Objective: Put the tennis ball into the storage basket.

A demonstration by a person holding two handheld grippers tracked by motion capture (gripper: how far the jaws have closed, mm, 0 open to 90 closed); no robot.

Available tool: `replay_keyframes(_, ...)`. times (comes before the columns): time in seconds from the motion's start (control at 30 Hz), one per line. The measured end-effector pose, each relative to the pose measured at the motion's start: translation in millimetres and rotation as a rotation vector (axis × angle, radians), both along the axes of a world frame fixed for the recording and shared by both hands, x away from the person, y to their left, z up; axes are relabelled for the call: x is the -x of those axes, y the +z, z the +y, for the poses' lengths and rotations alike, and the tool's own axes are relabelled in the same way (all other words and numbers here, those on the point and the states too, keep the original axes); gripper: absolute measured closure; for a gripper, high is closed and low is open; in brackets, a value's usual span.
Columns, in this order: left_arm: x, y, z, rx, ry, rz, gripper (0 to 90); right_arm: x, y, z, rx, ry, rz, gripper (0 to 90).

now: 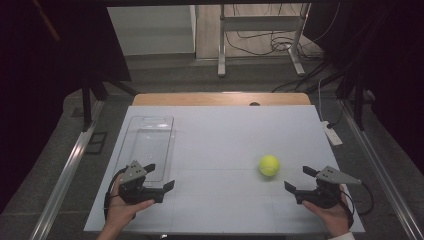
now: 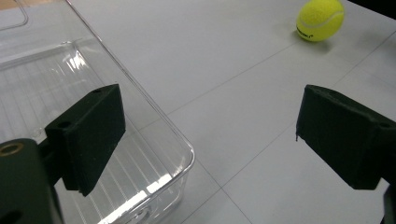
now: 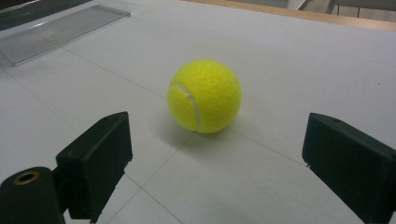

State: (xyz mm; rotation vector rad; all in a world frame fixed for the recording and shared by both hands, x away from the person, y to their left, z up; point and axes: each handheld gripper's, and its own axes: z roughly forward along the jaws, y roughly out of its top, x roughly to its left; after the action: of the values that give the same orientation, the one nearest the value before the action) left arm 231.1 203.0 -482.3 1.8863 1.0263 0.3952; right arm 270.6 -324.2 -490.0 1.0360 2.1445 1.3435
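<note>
Two hand-held grippers rest near the front edge of the table, one in each hand. The right hand-held gripper (image 1: 301, 180) sits by the front right corner. Its jaws are wide open and hold nothing. They point toward the tennis ball (image 1: 269, 165), which sits just ahead of them on the table, a bit right of the middle. The jaws do not touch the ball. In the right gripper view the tennis ball (image 3: 204, 95) lies ahead of the gap between the two black jaws.

The ball is round, so it has no long side and points no way. It is bright yellow and fuzzy, with a curved white line on it.

The left hand-held gripper (image 1: 159, 177) sits by the front left corner. Its jaws are wide open too and grip nothing. One jaw hangs over the near end of a clear plastic tray (image 1: 150, 137). The tray is long, and it runs from front to back along the left side of the white table (image 1: 225, 135).
</note>
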Motion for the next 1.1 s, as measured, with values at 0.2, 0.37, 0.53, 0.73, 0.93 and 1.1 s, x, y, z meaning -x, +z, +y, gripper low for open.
replay_keyframes(0.2,-1.9,4.4,-1.7,0.001,-0.005,-0.005,9.2,-0.2,0.2,-0.3,-0.004,0.001,-0.002,8.4)
replay_keyframes(0.37,-3.8,7.8,-4.7,0.007,-0.012,0.001,8.6,0.0,0.4,-0.3,-0.002,0.0,-0.001,8.4)
replay_keyframes(0.53,-5.1,11.6,-9.0,0.004,-0.023,-0.002,7.7,-0.1,0.5,-0.7,-0.004,0.001,-0.002,8.4)
replay_keyframes(0.73,-5.7,15.7,-13.6,-0.005,-0.035,-0.017,7.2,-0.2,0.5,-1.0,-0.005,-0.001,-0.002,8.4)
replay_keyframes(0.93,-7.8,19.0,-18.4,-0.013,-0.044,-0.022,7.1,-0.2,0.6,-0.9,-0.003,-0.003,-0.002,8.4)
replay_keyframes(1.1,-11.4,22.2,-23.1,-0.016,-0.056,-0.02,7.1,-0.4,0.4,-1.5,-0.003,-0.009,-0.001,8.4)
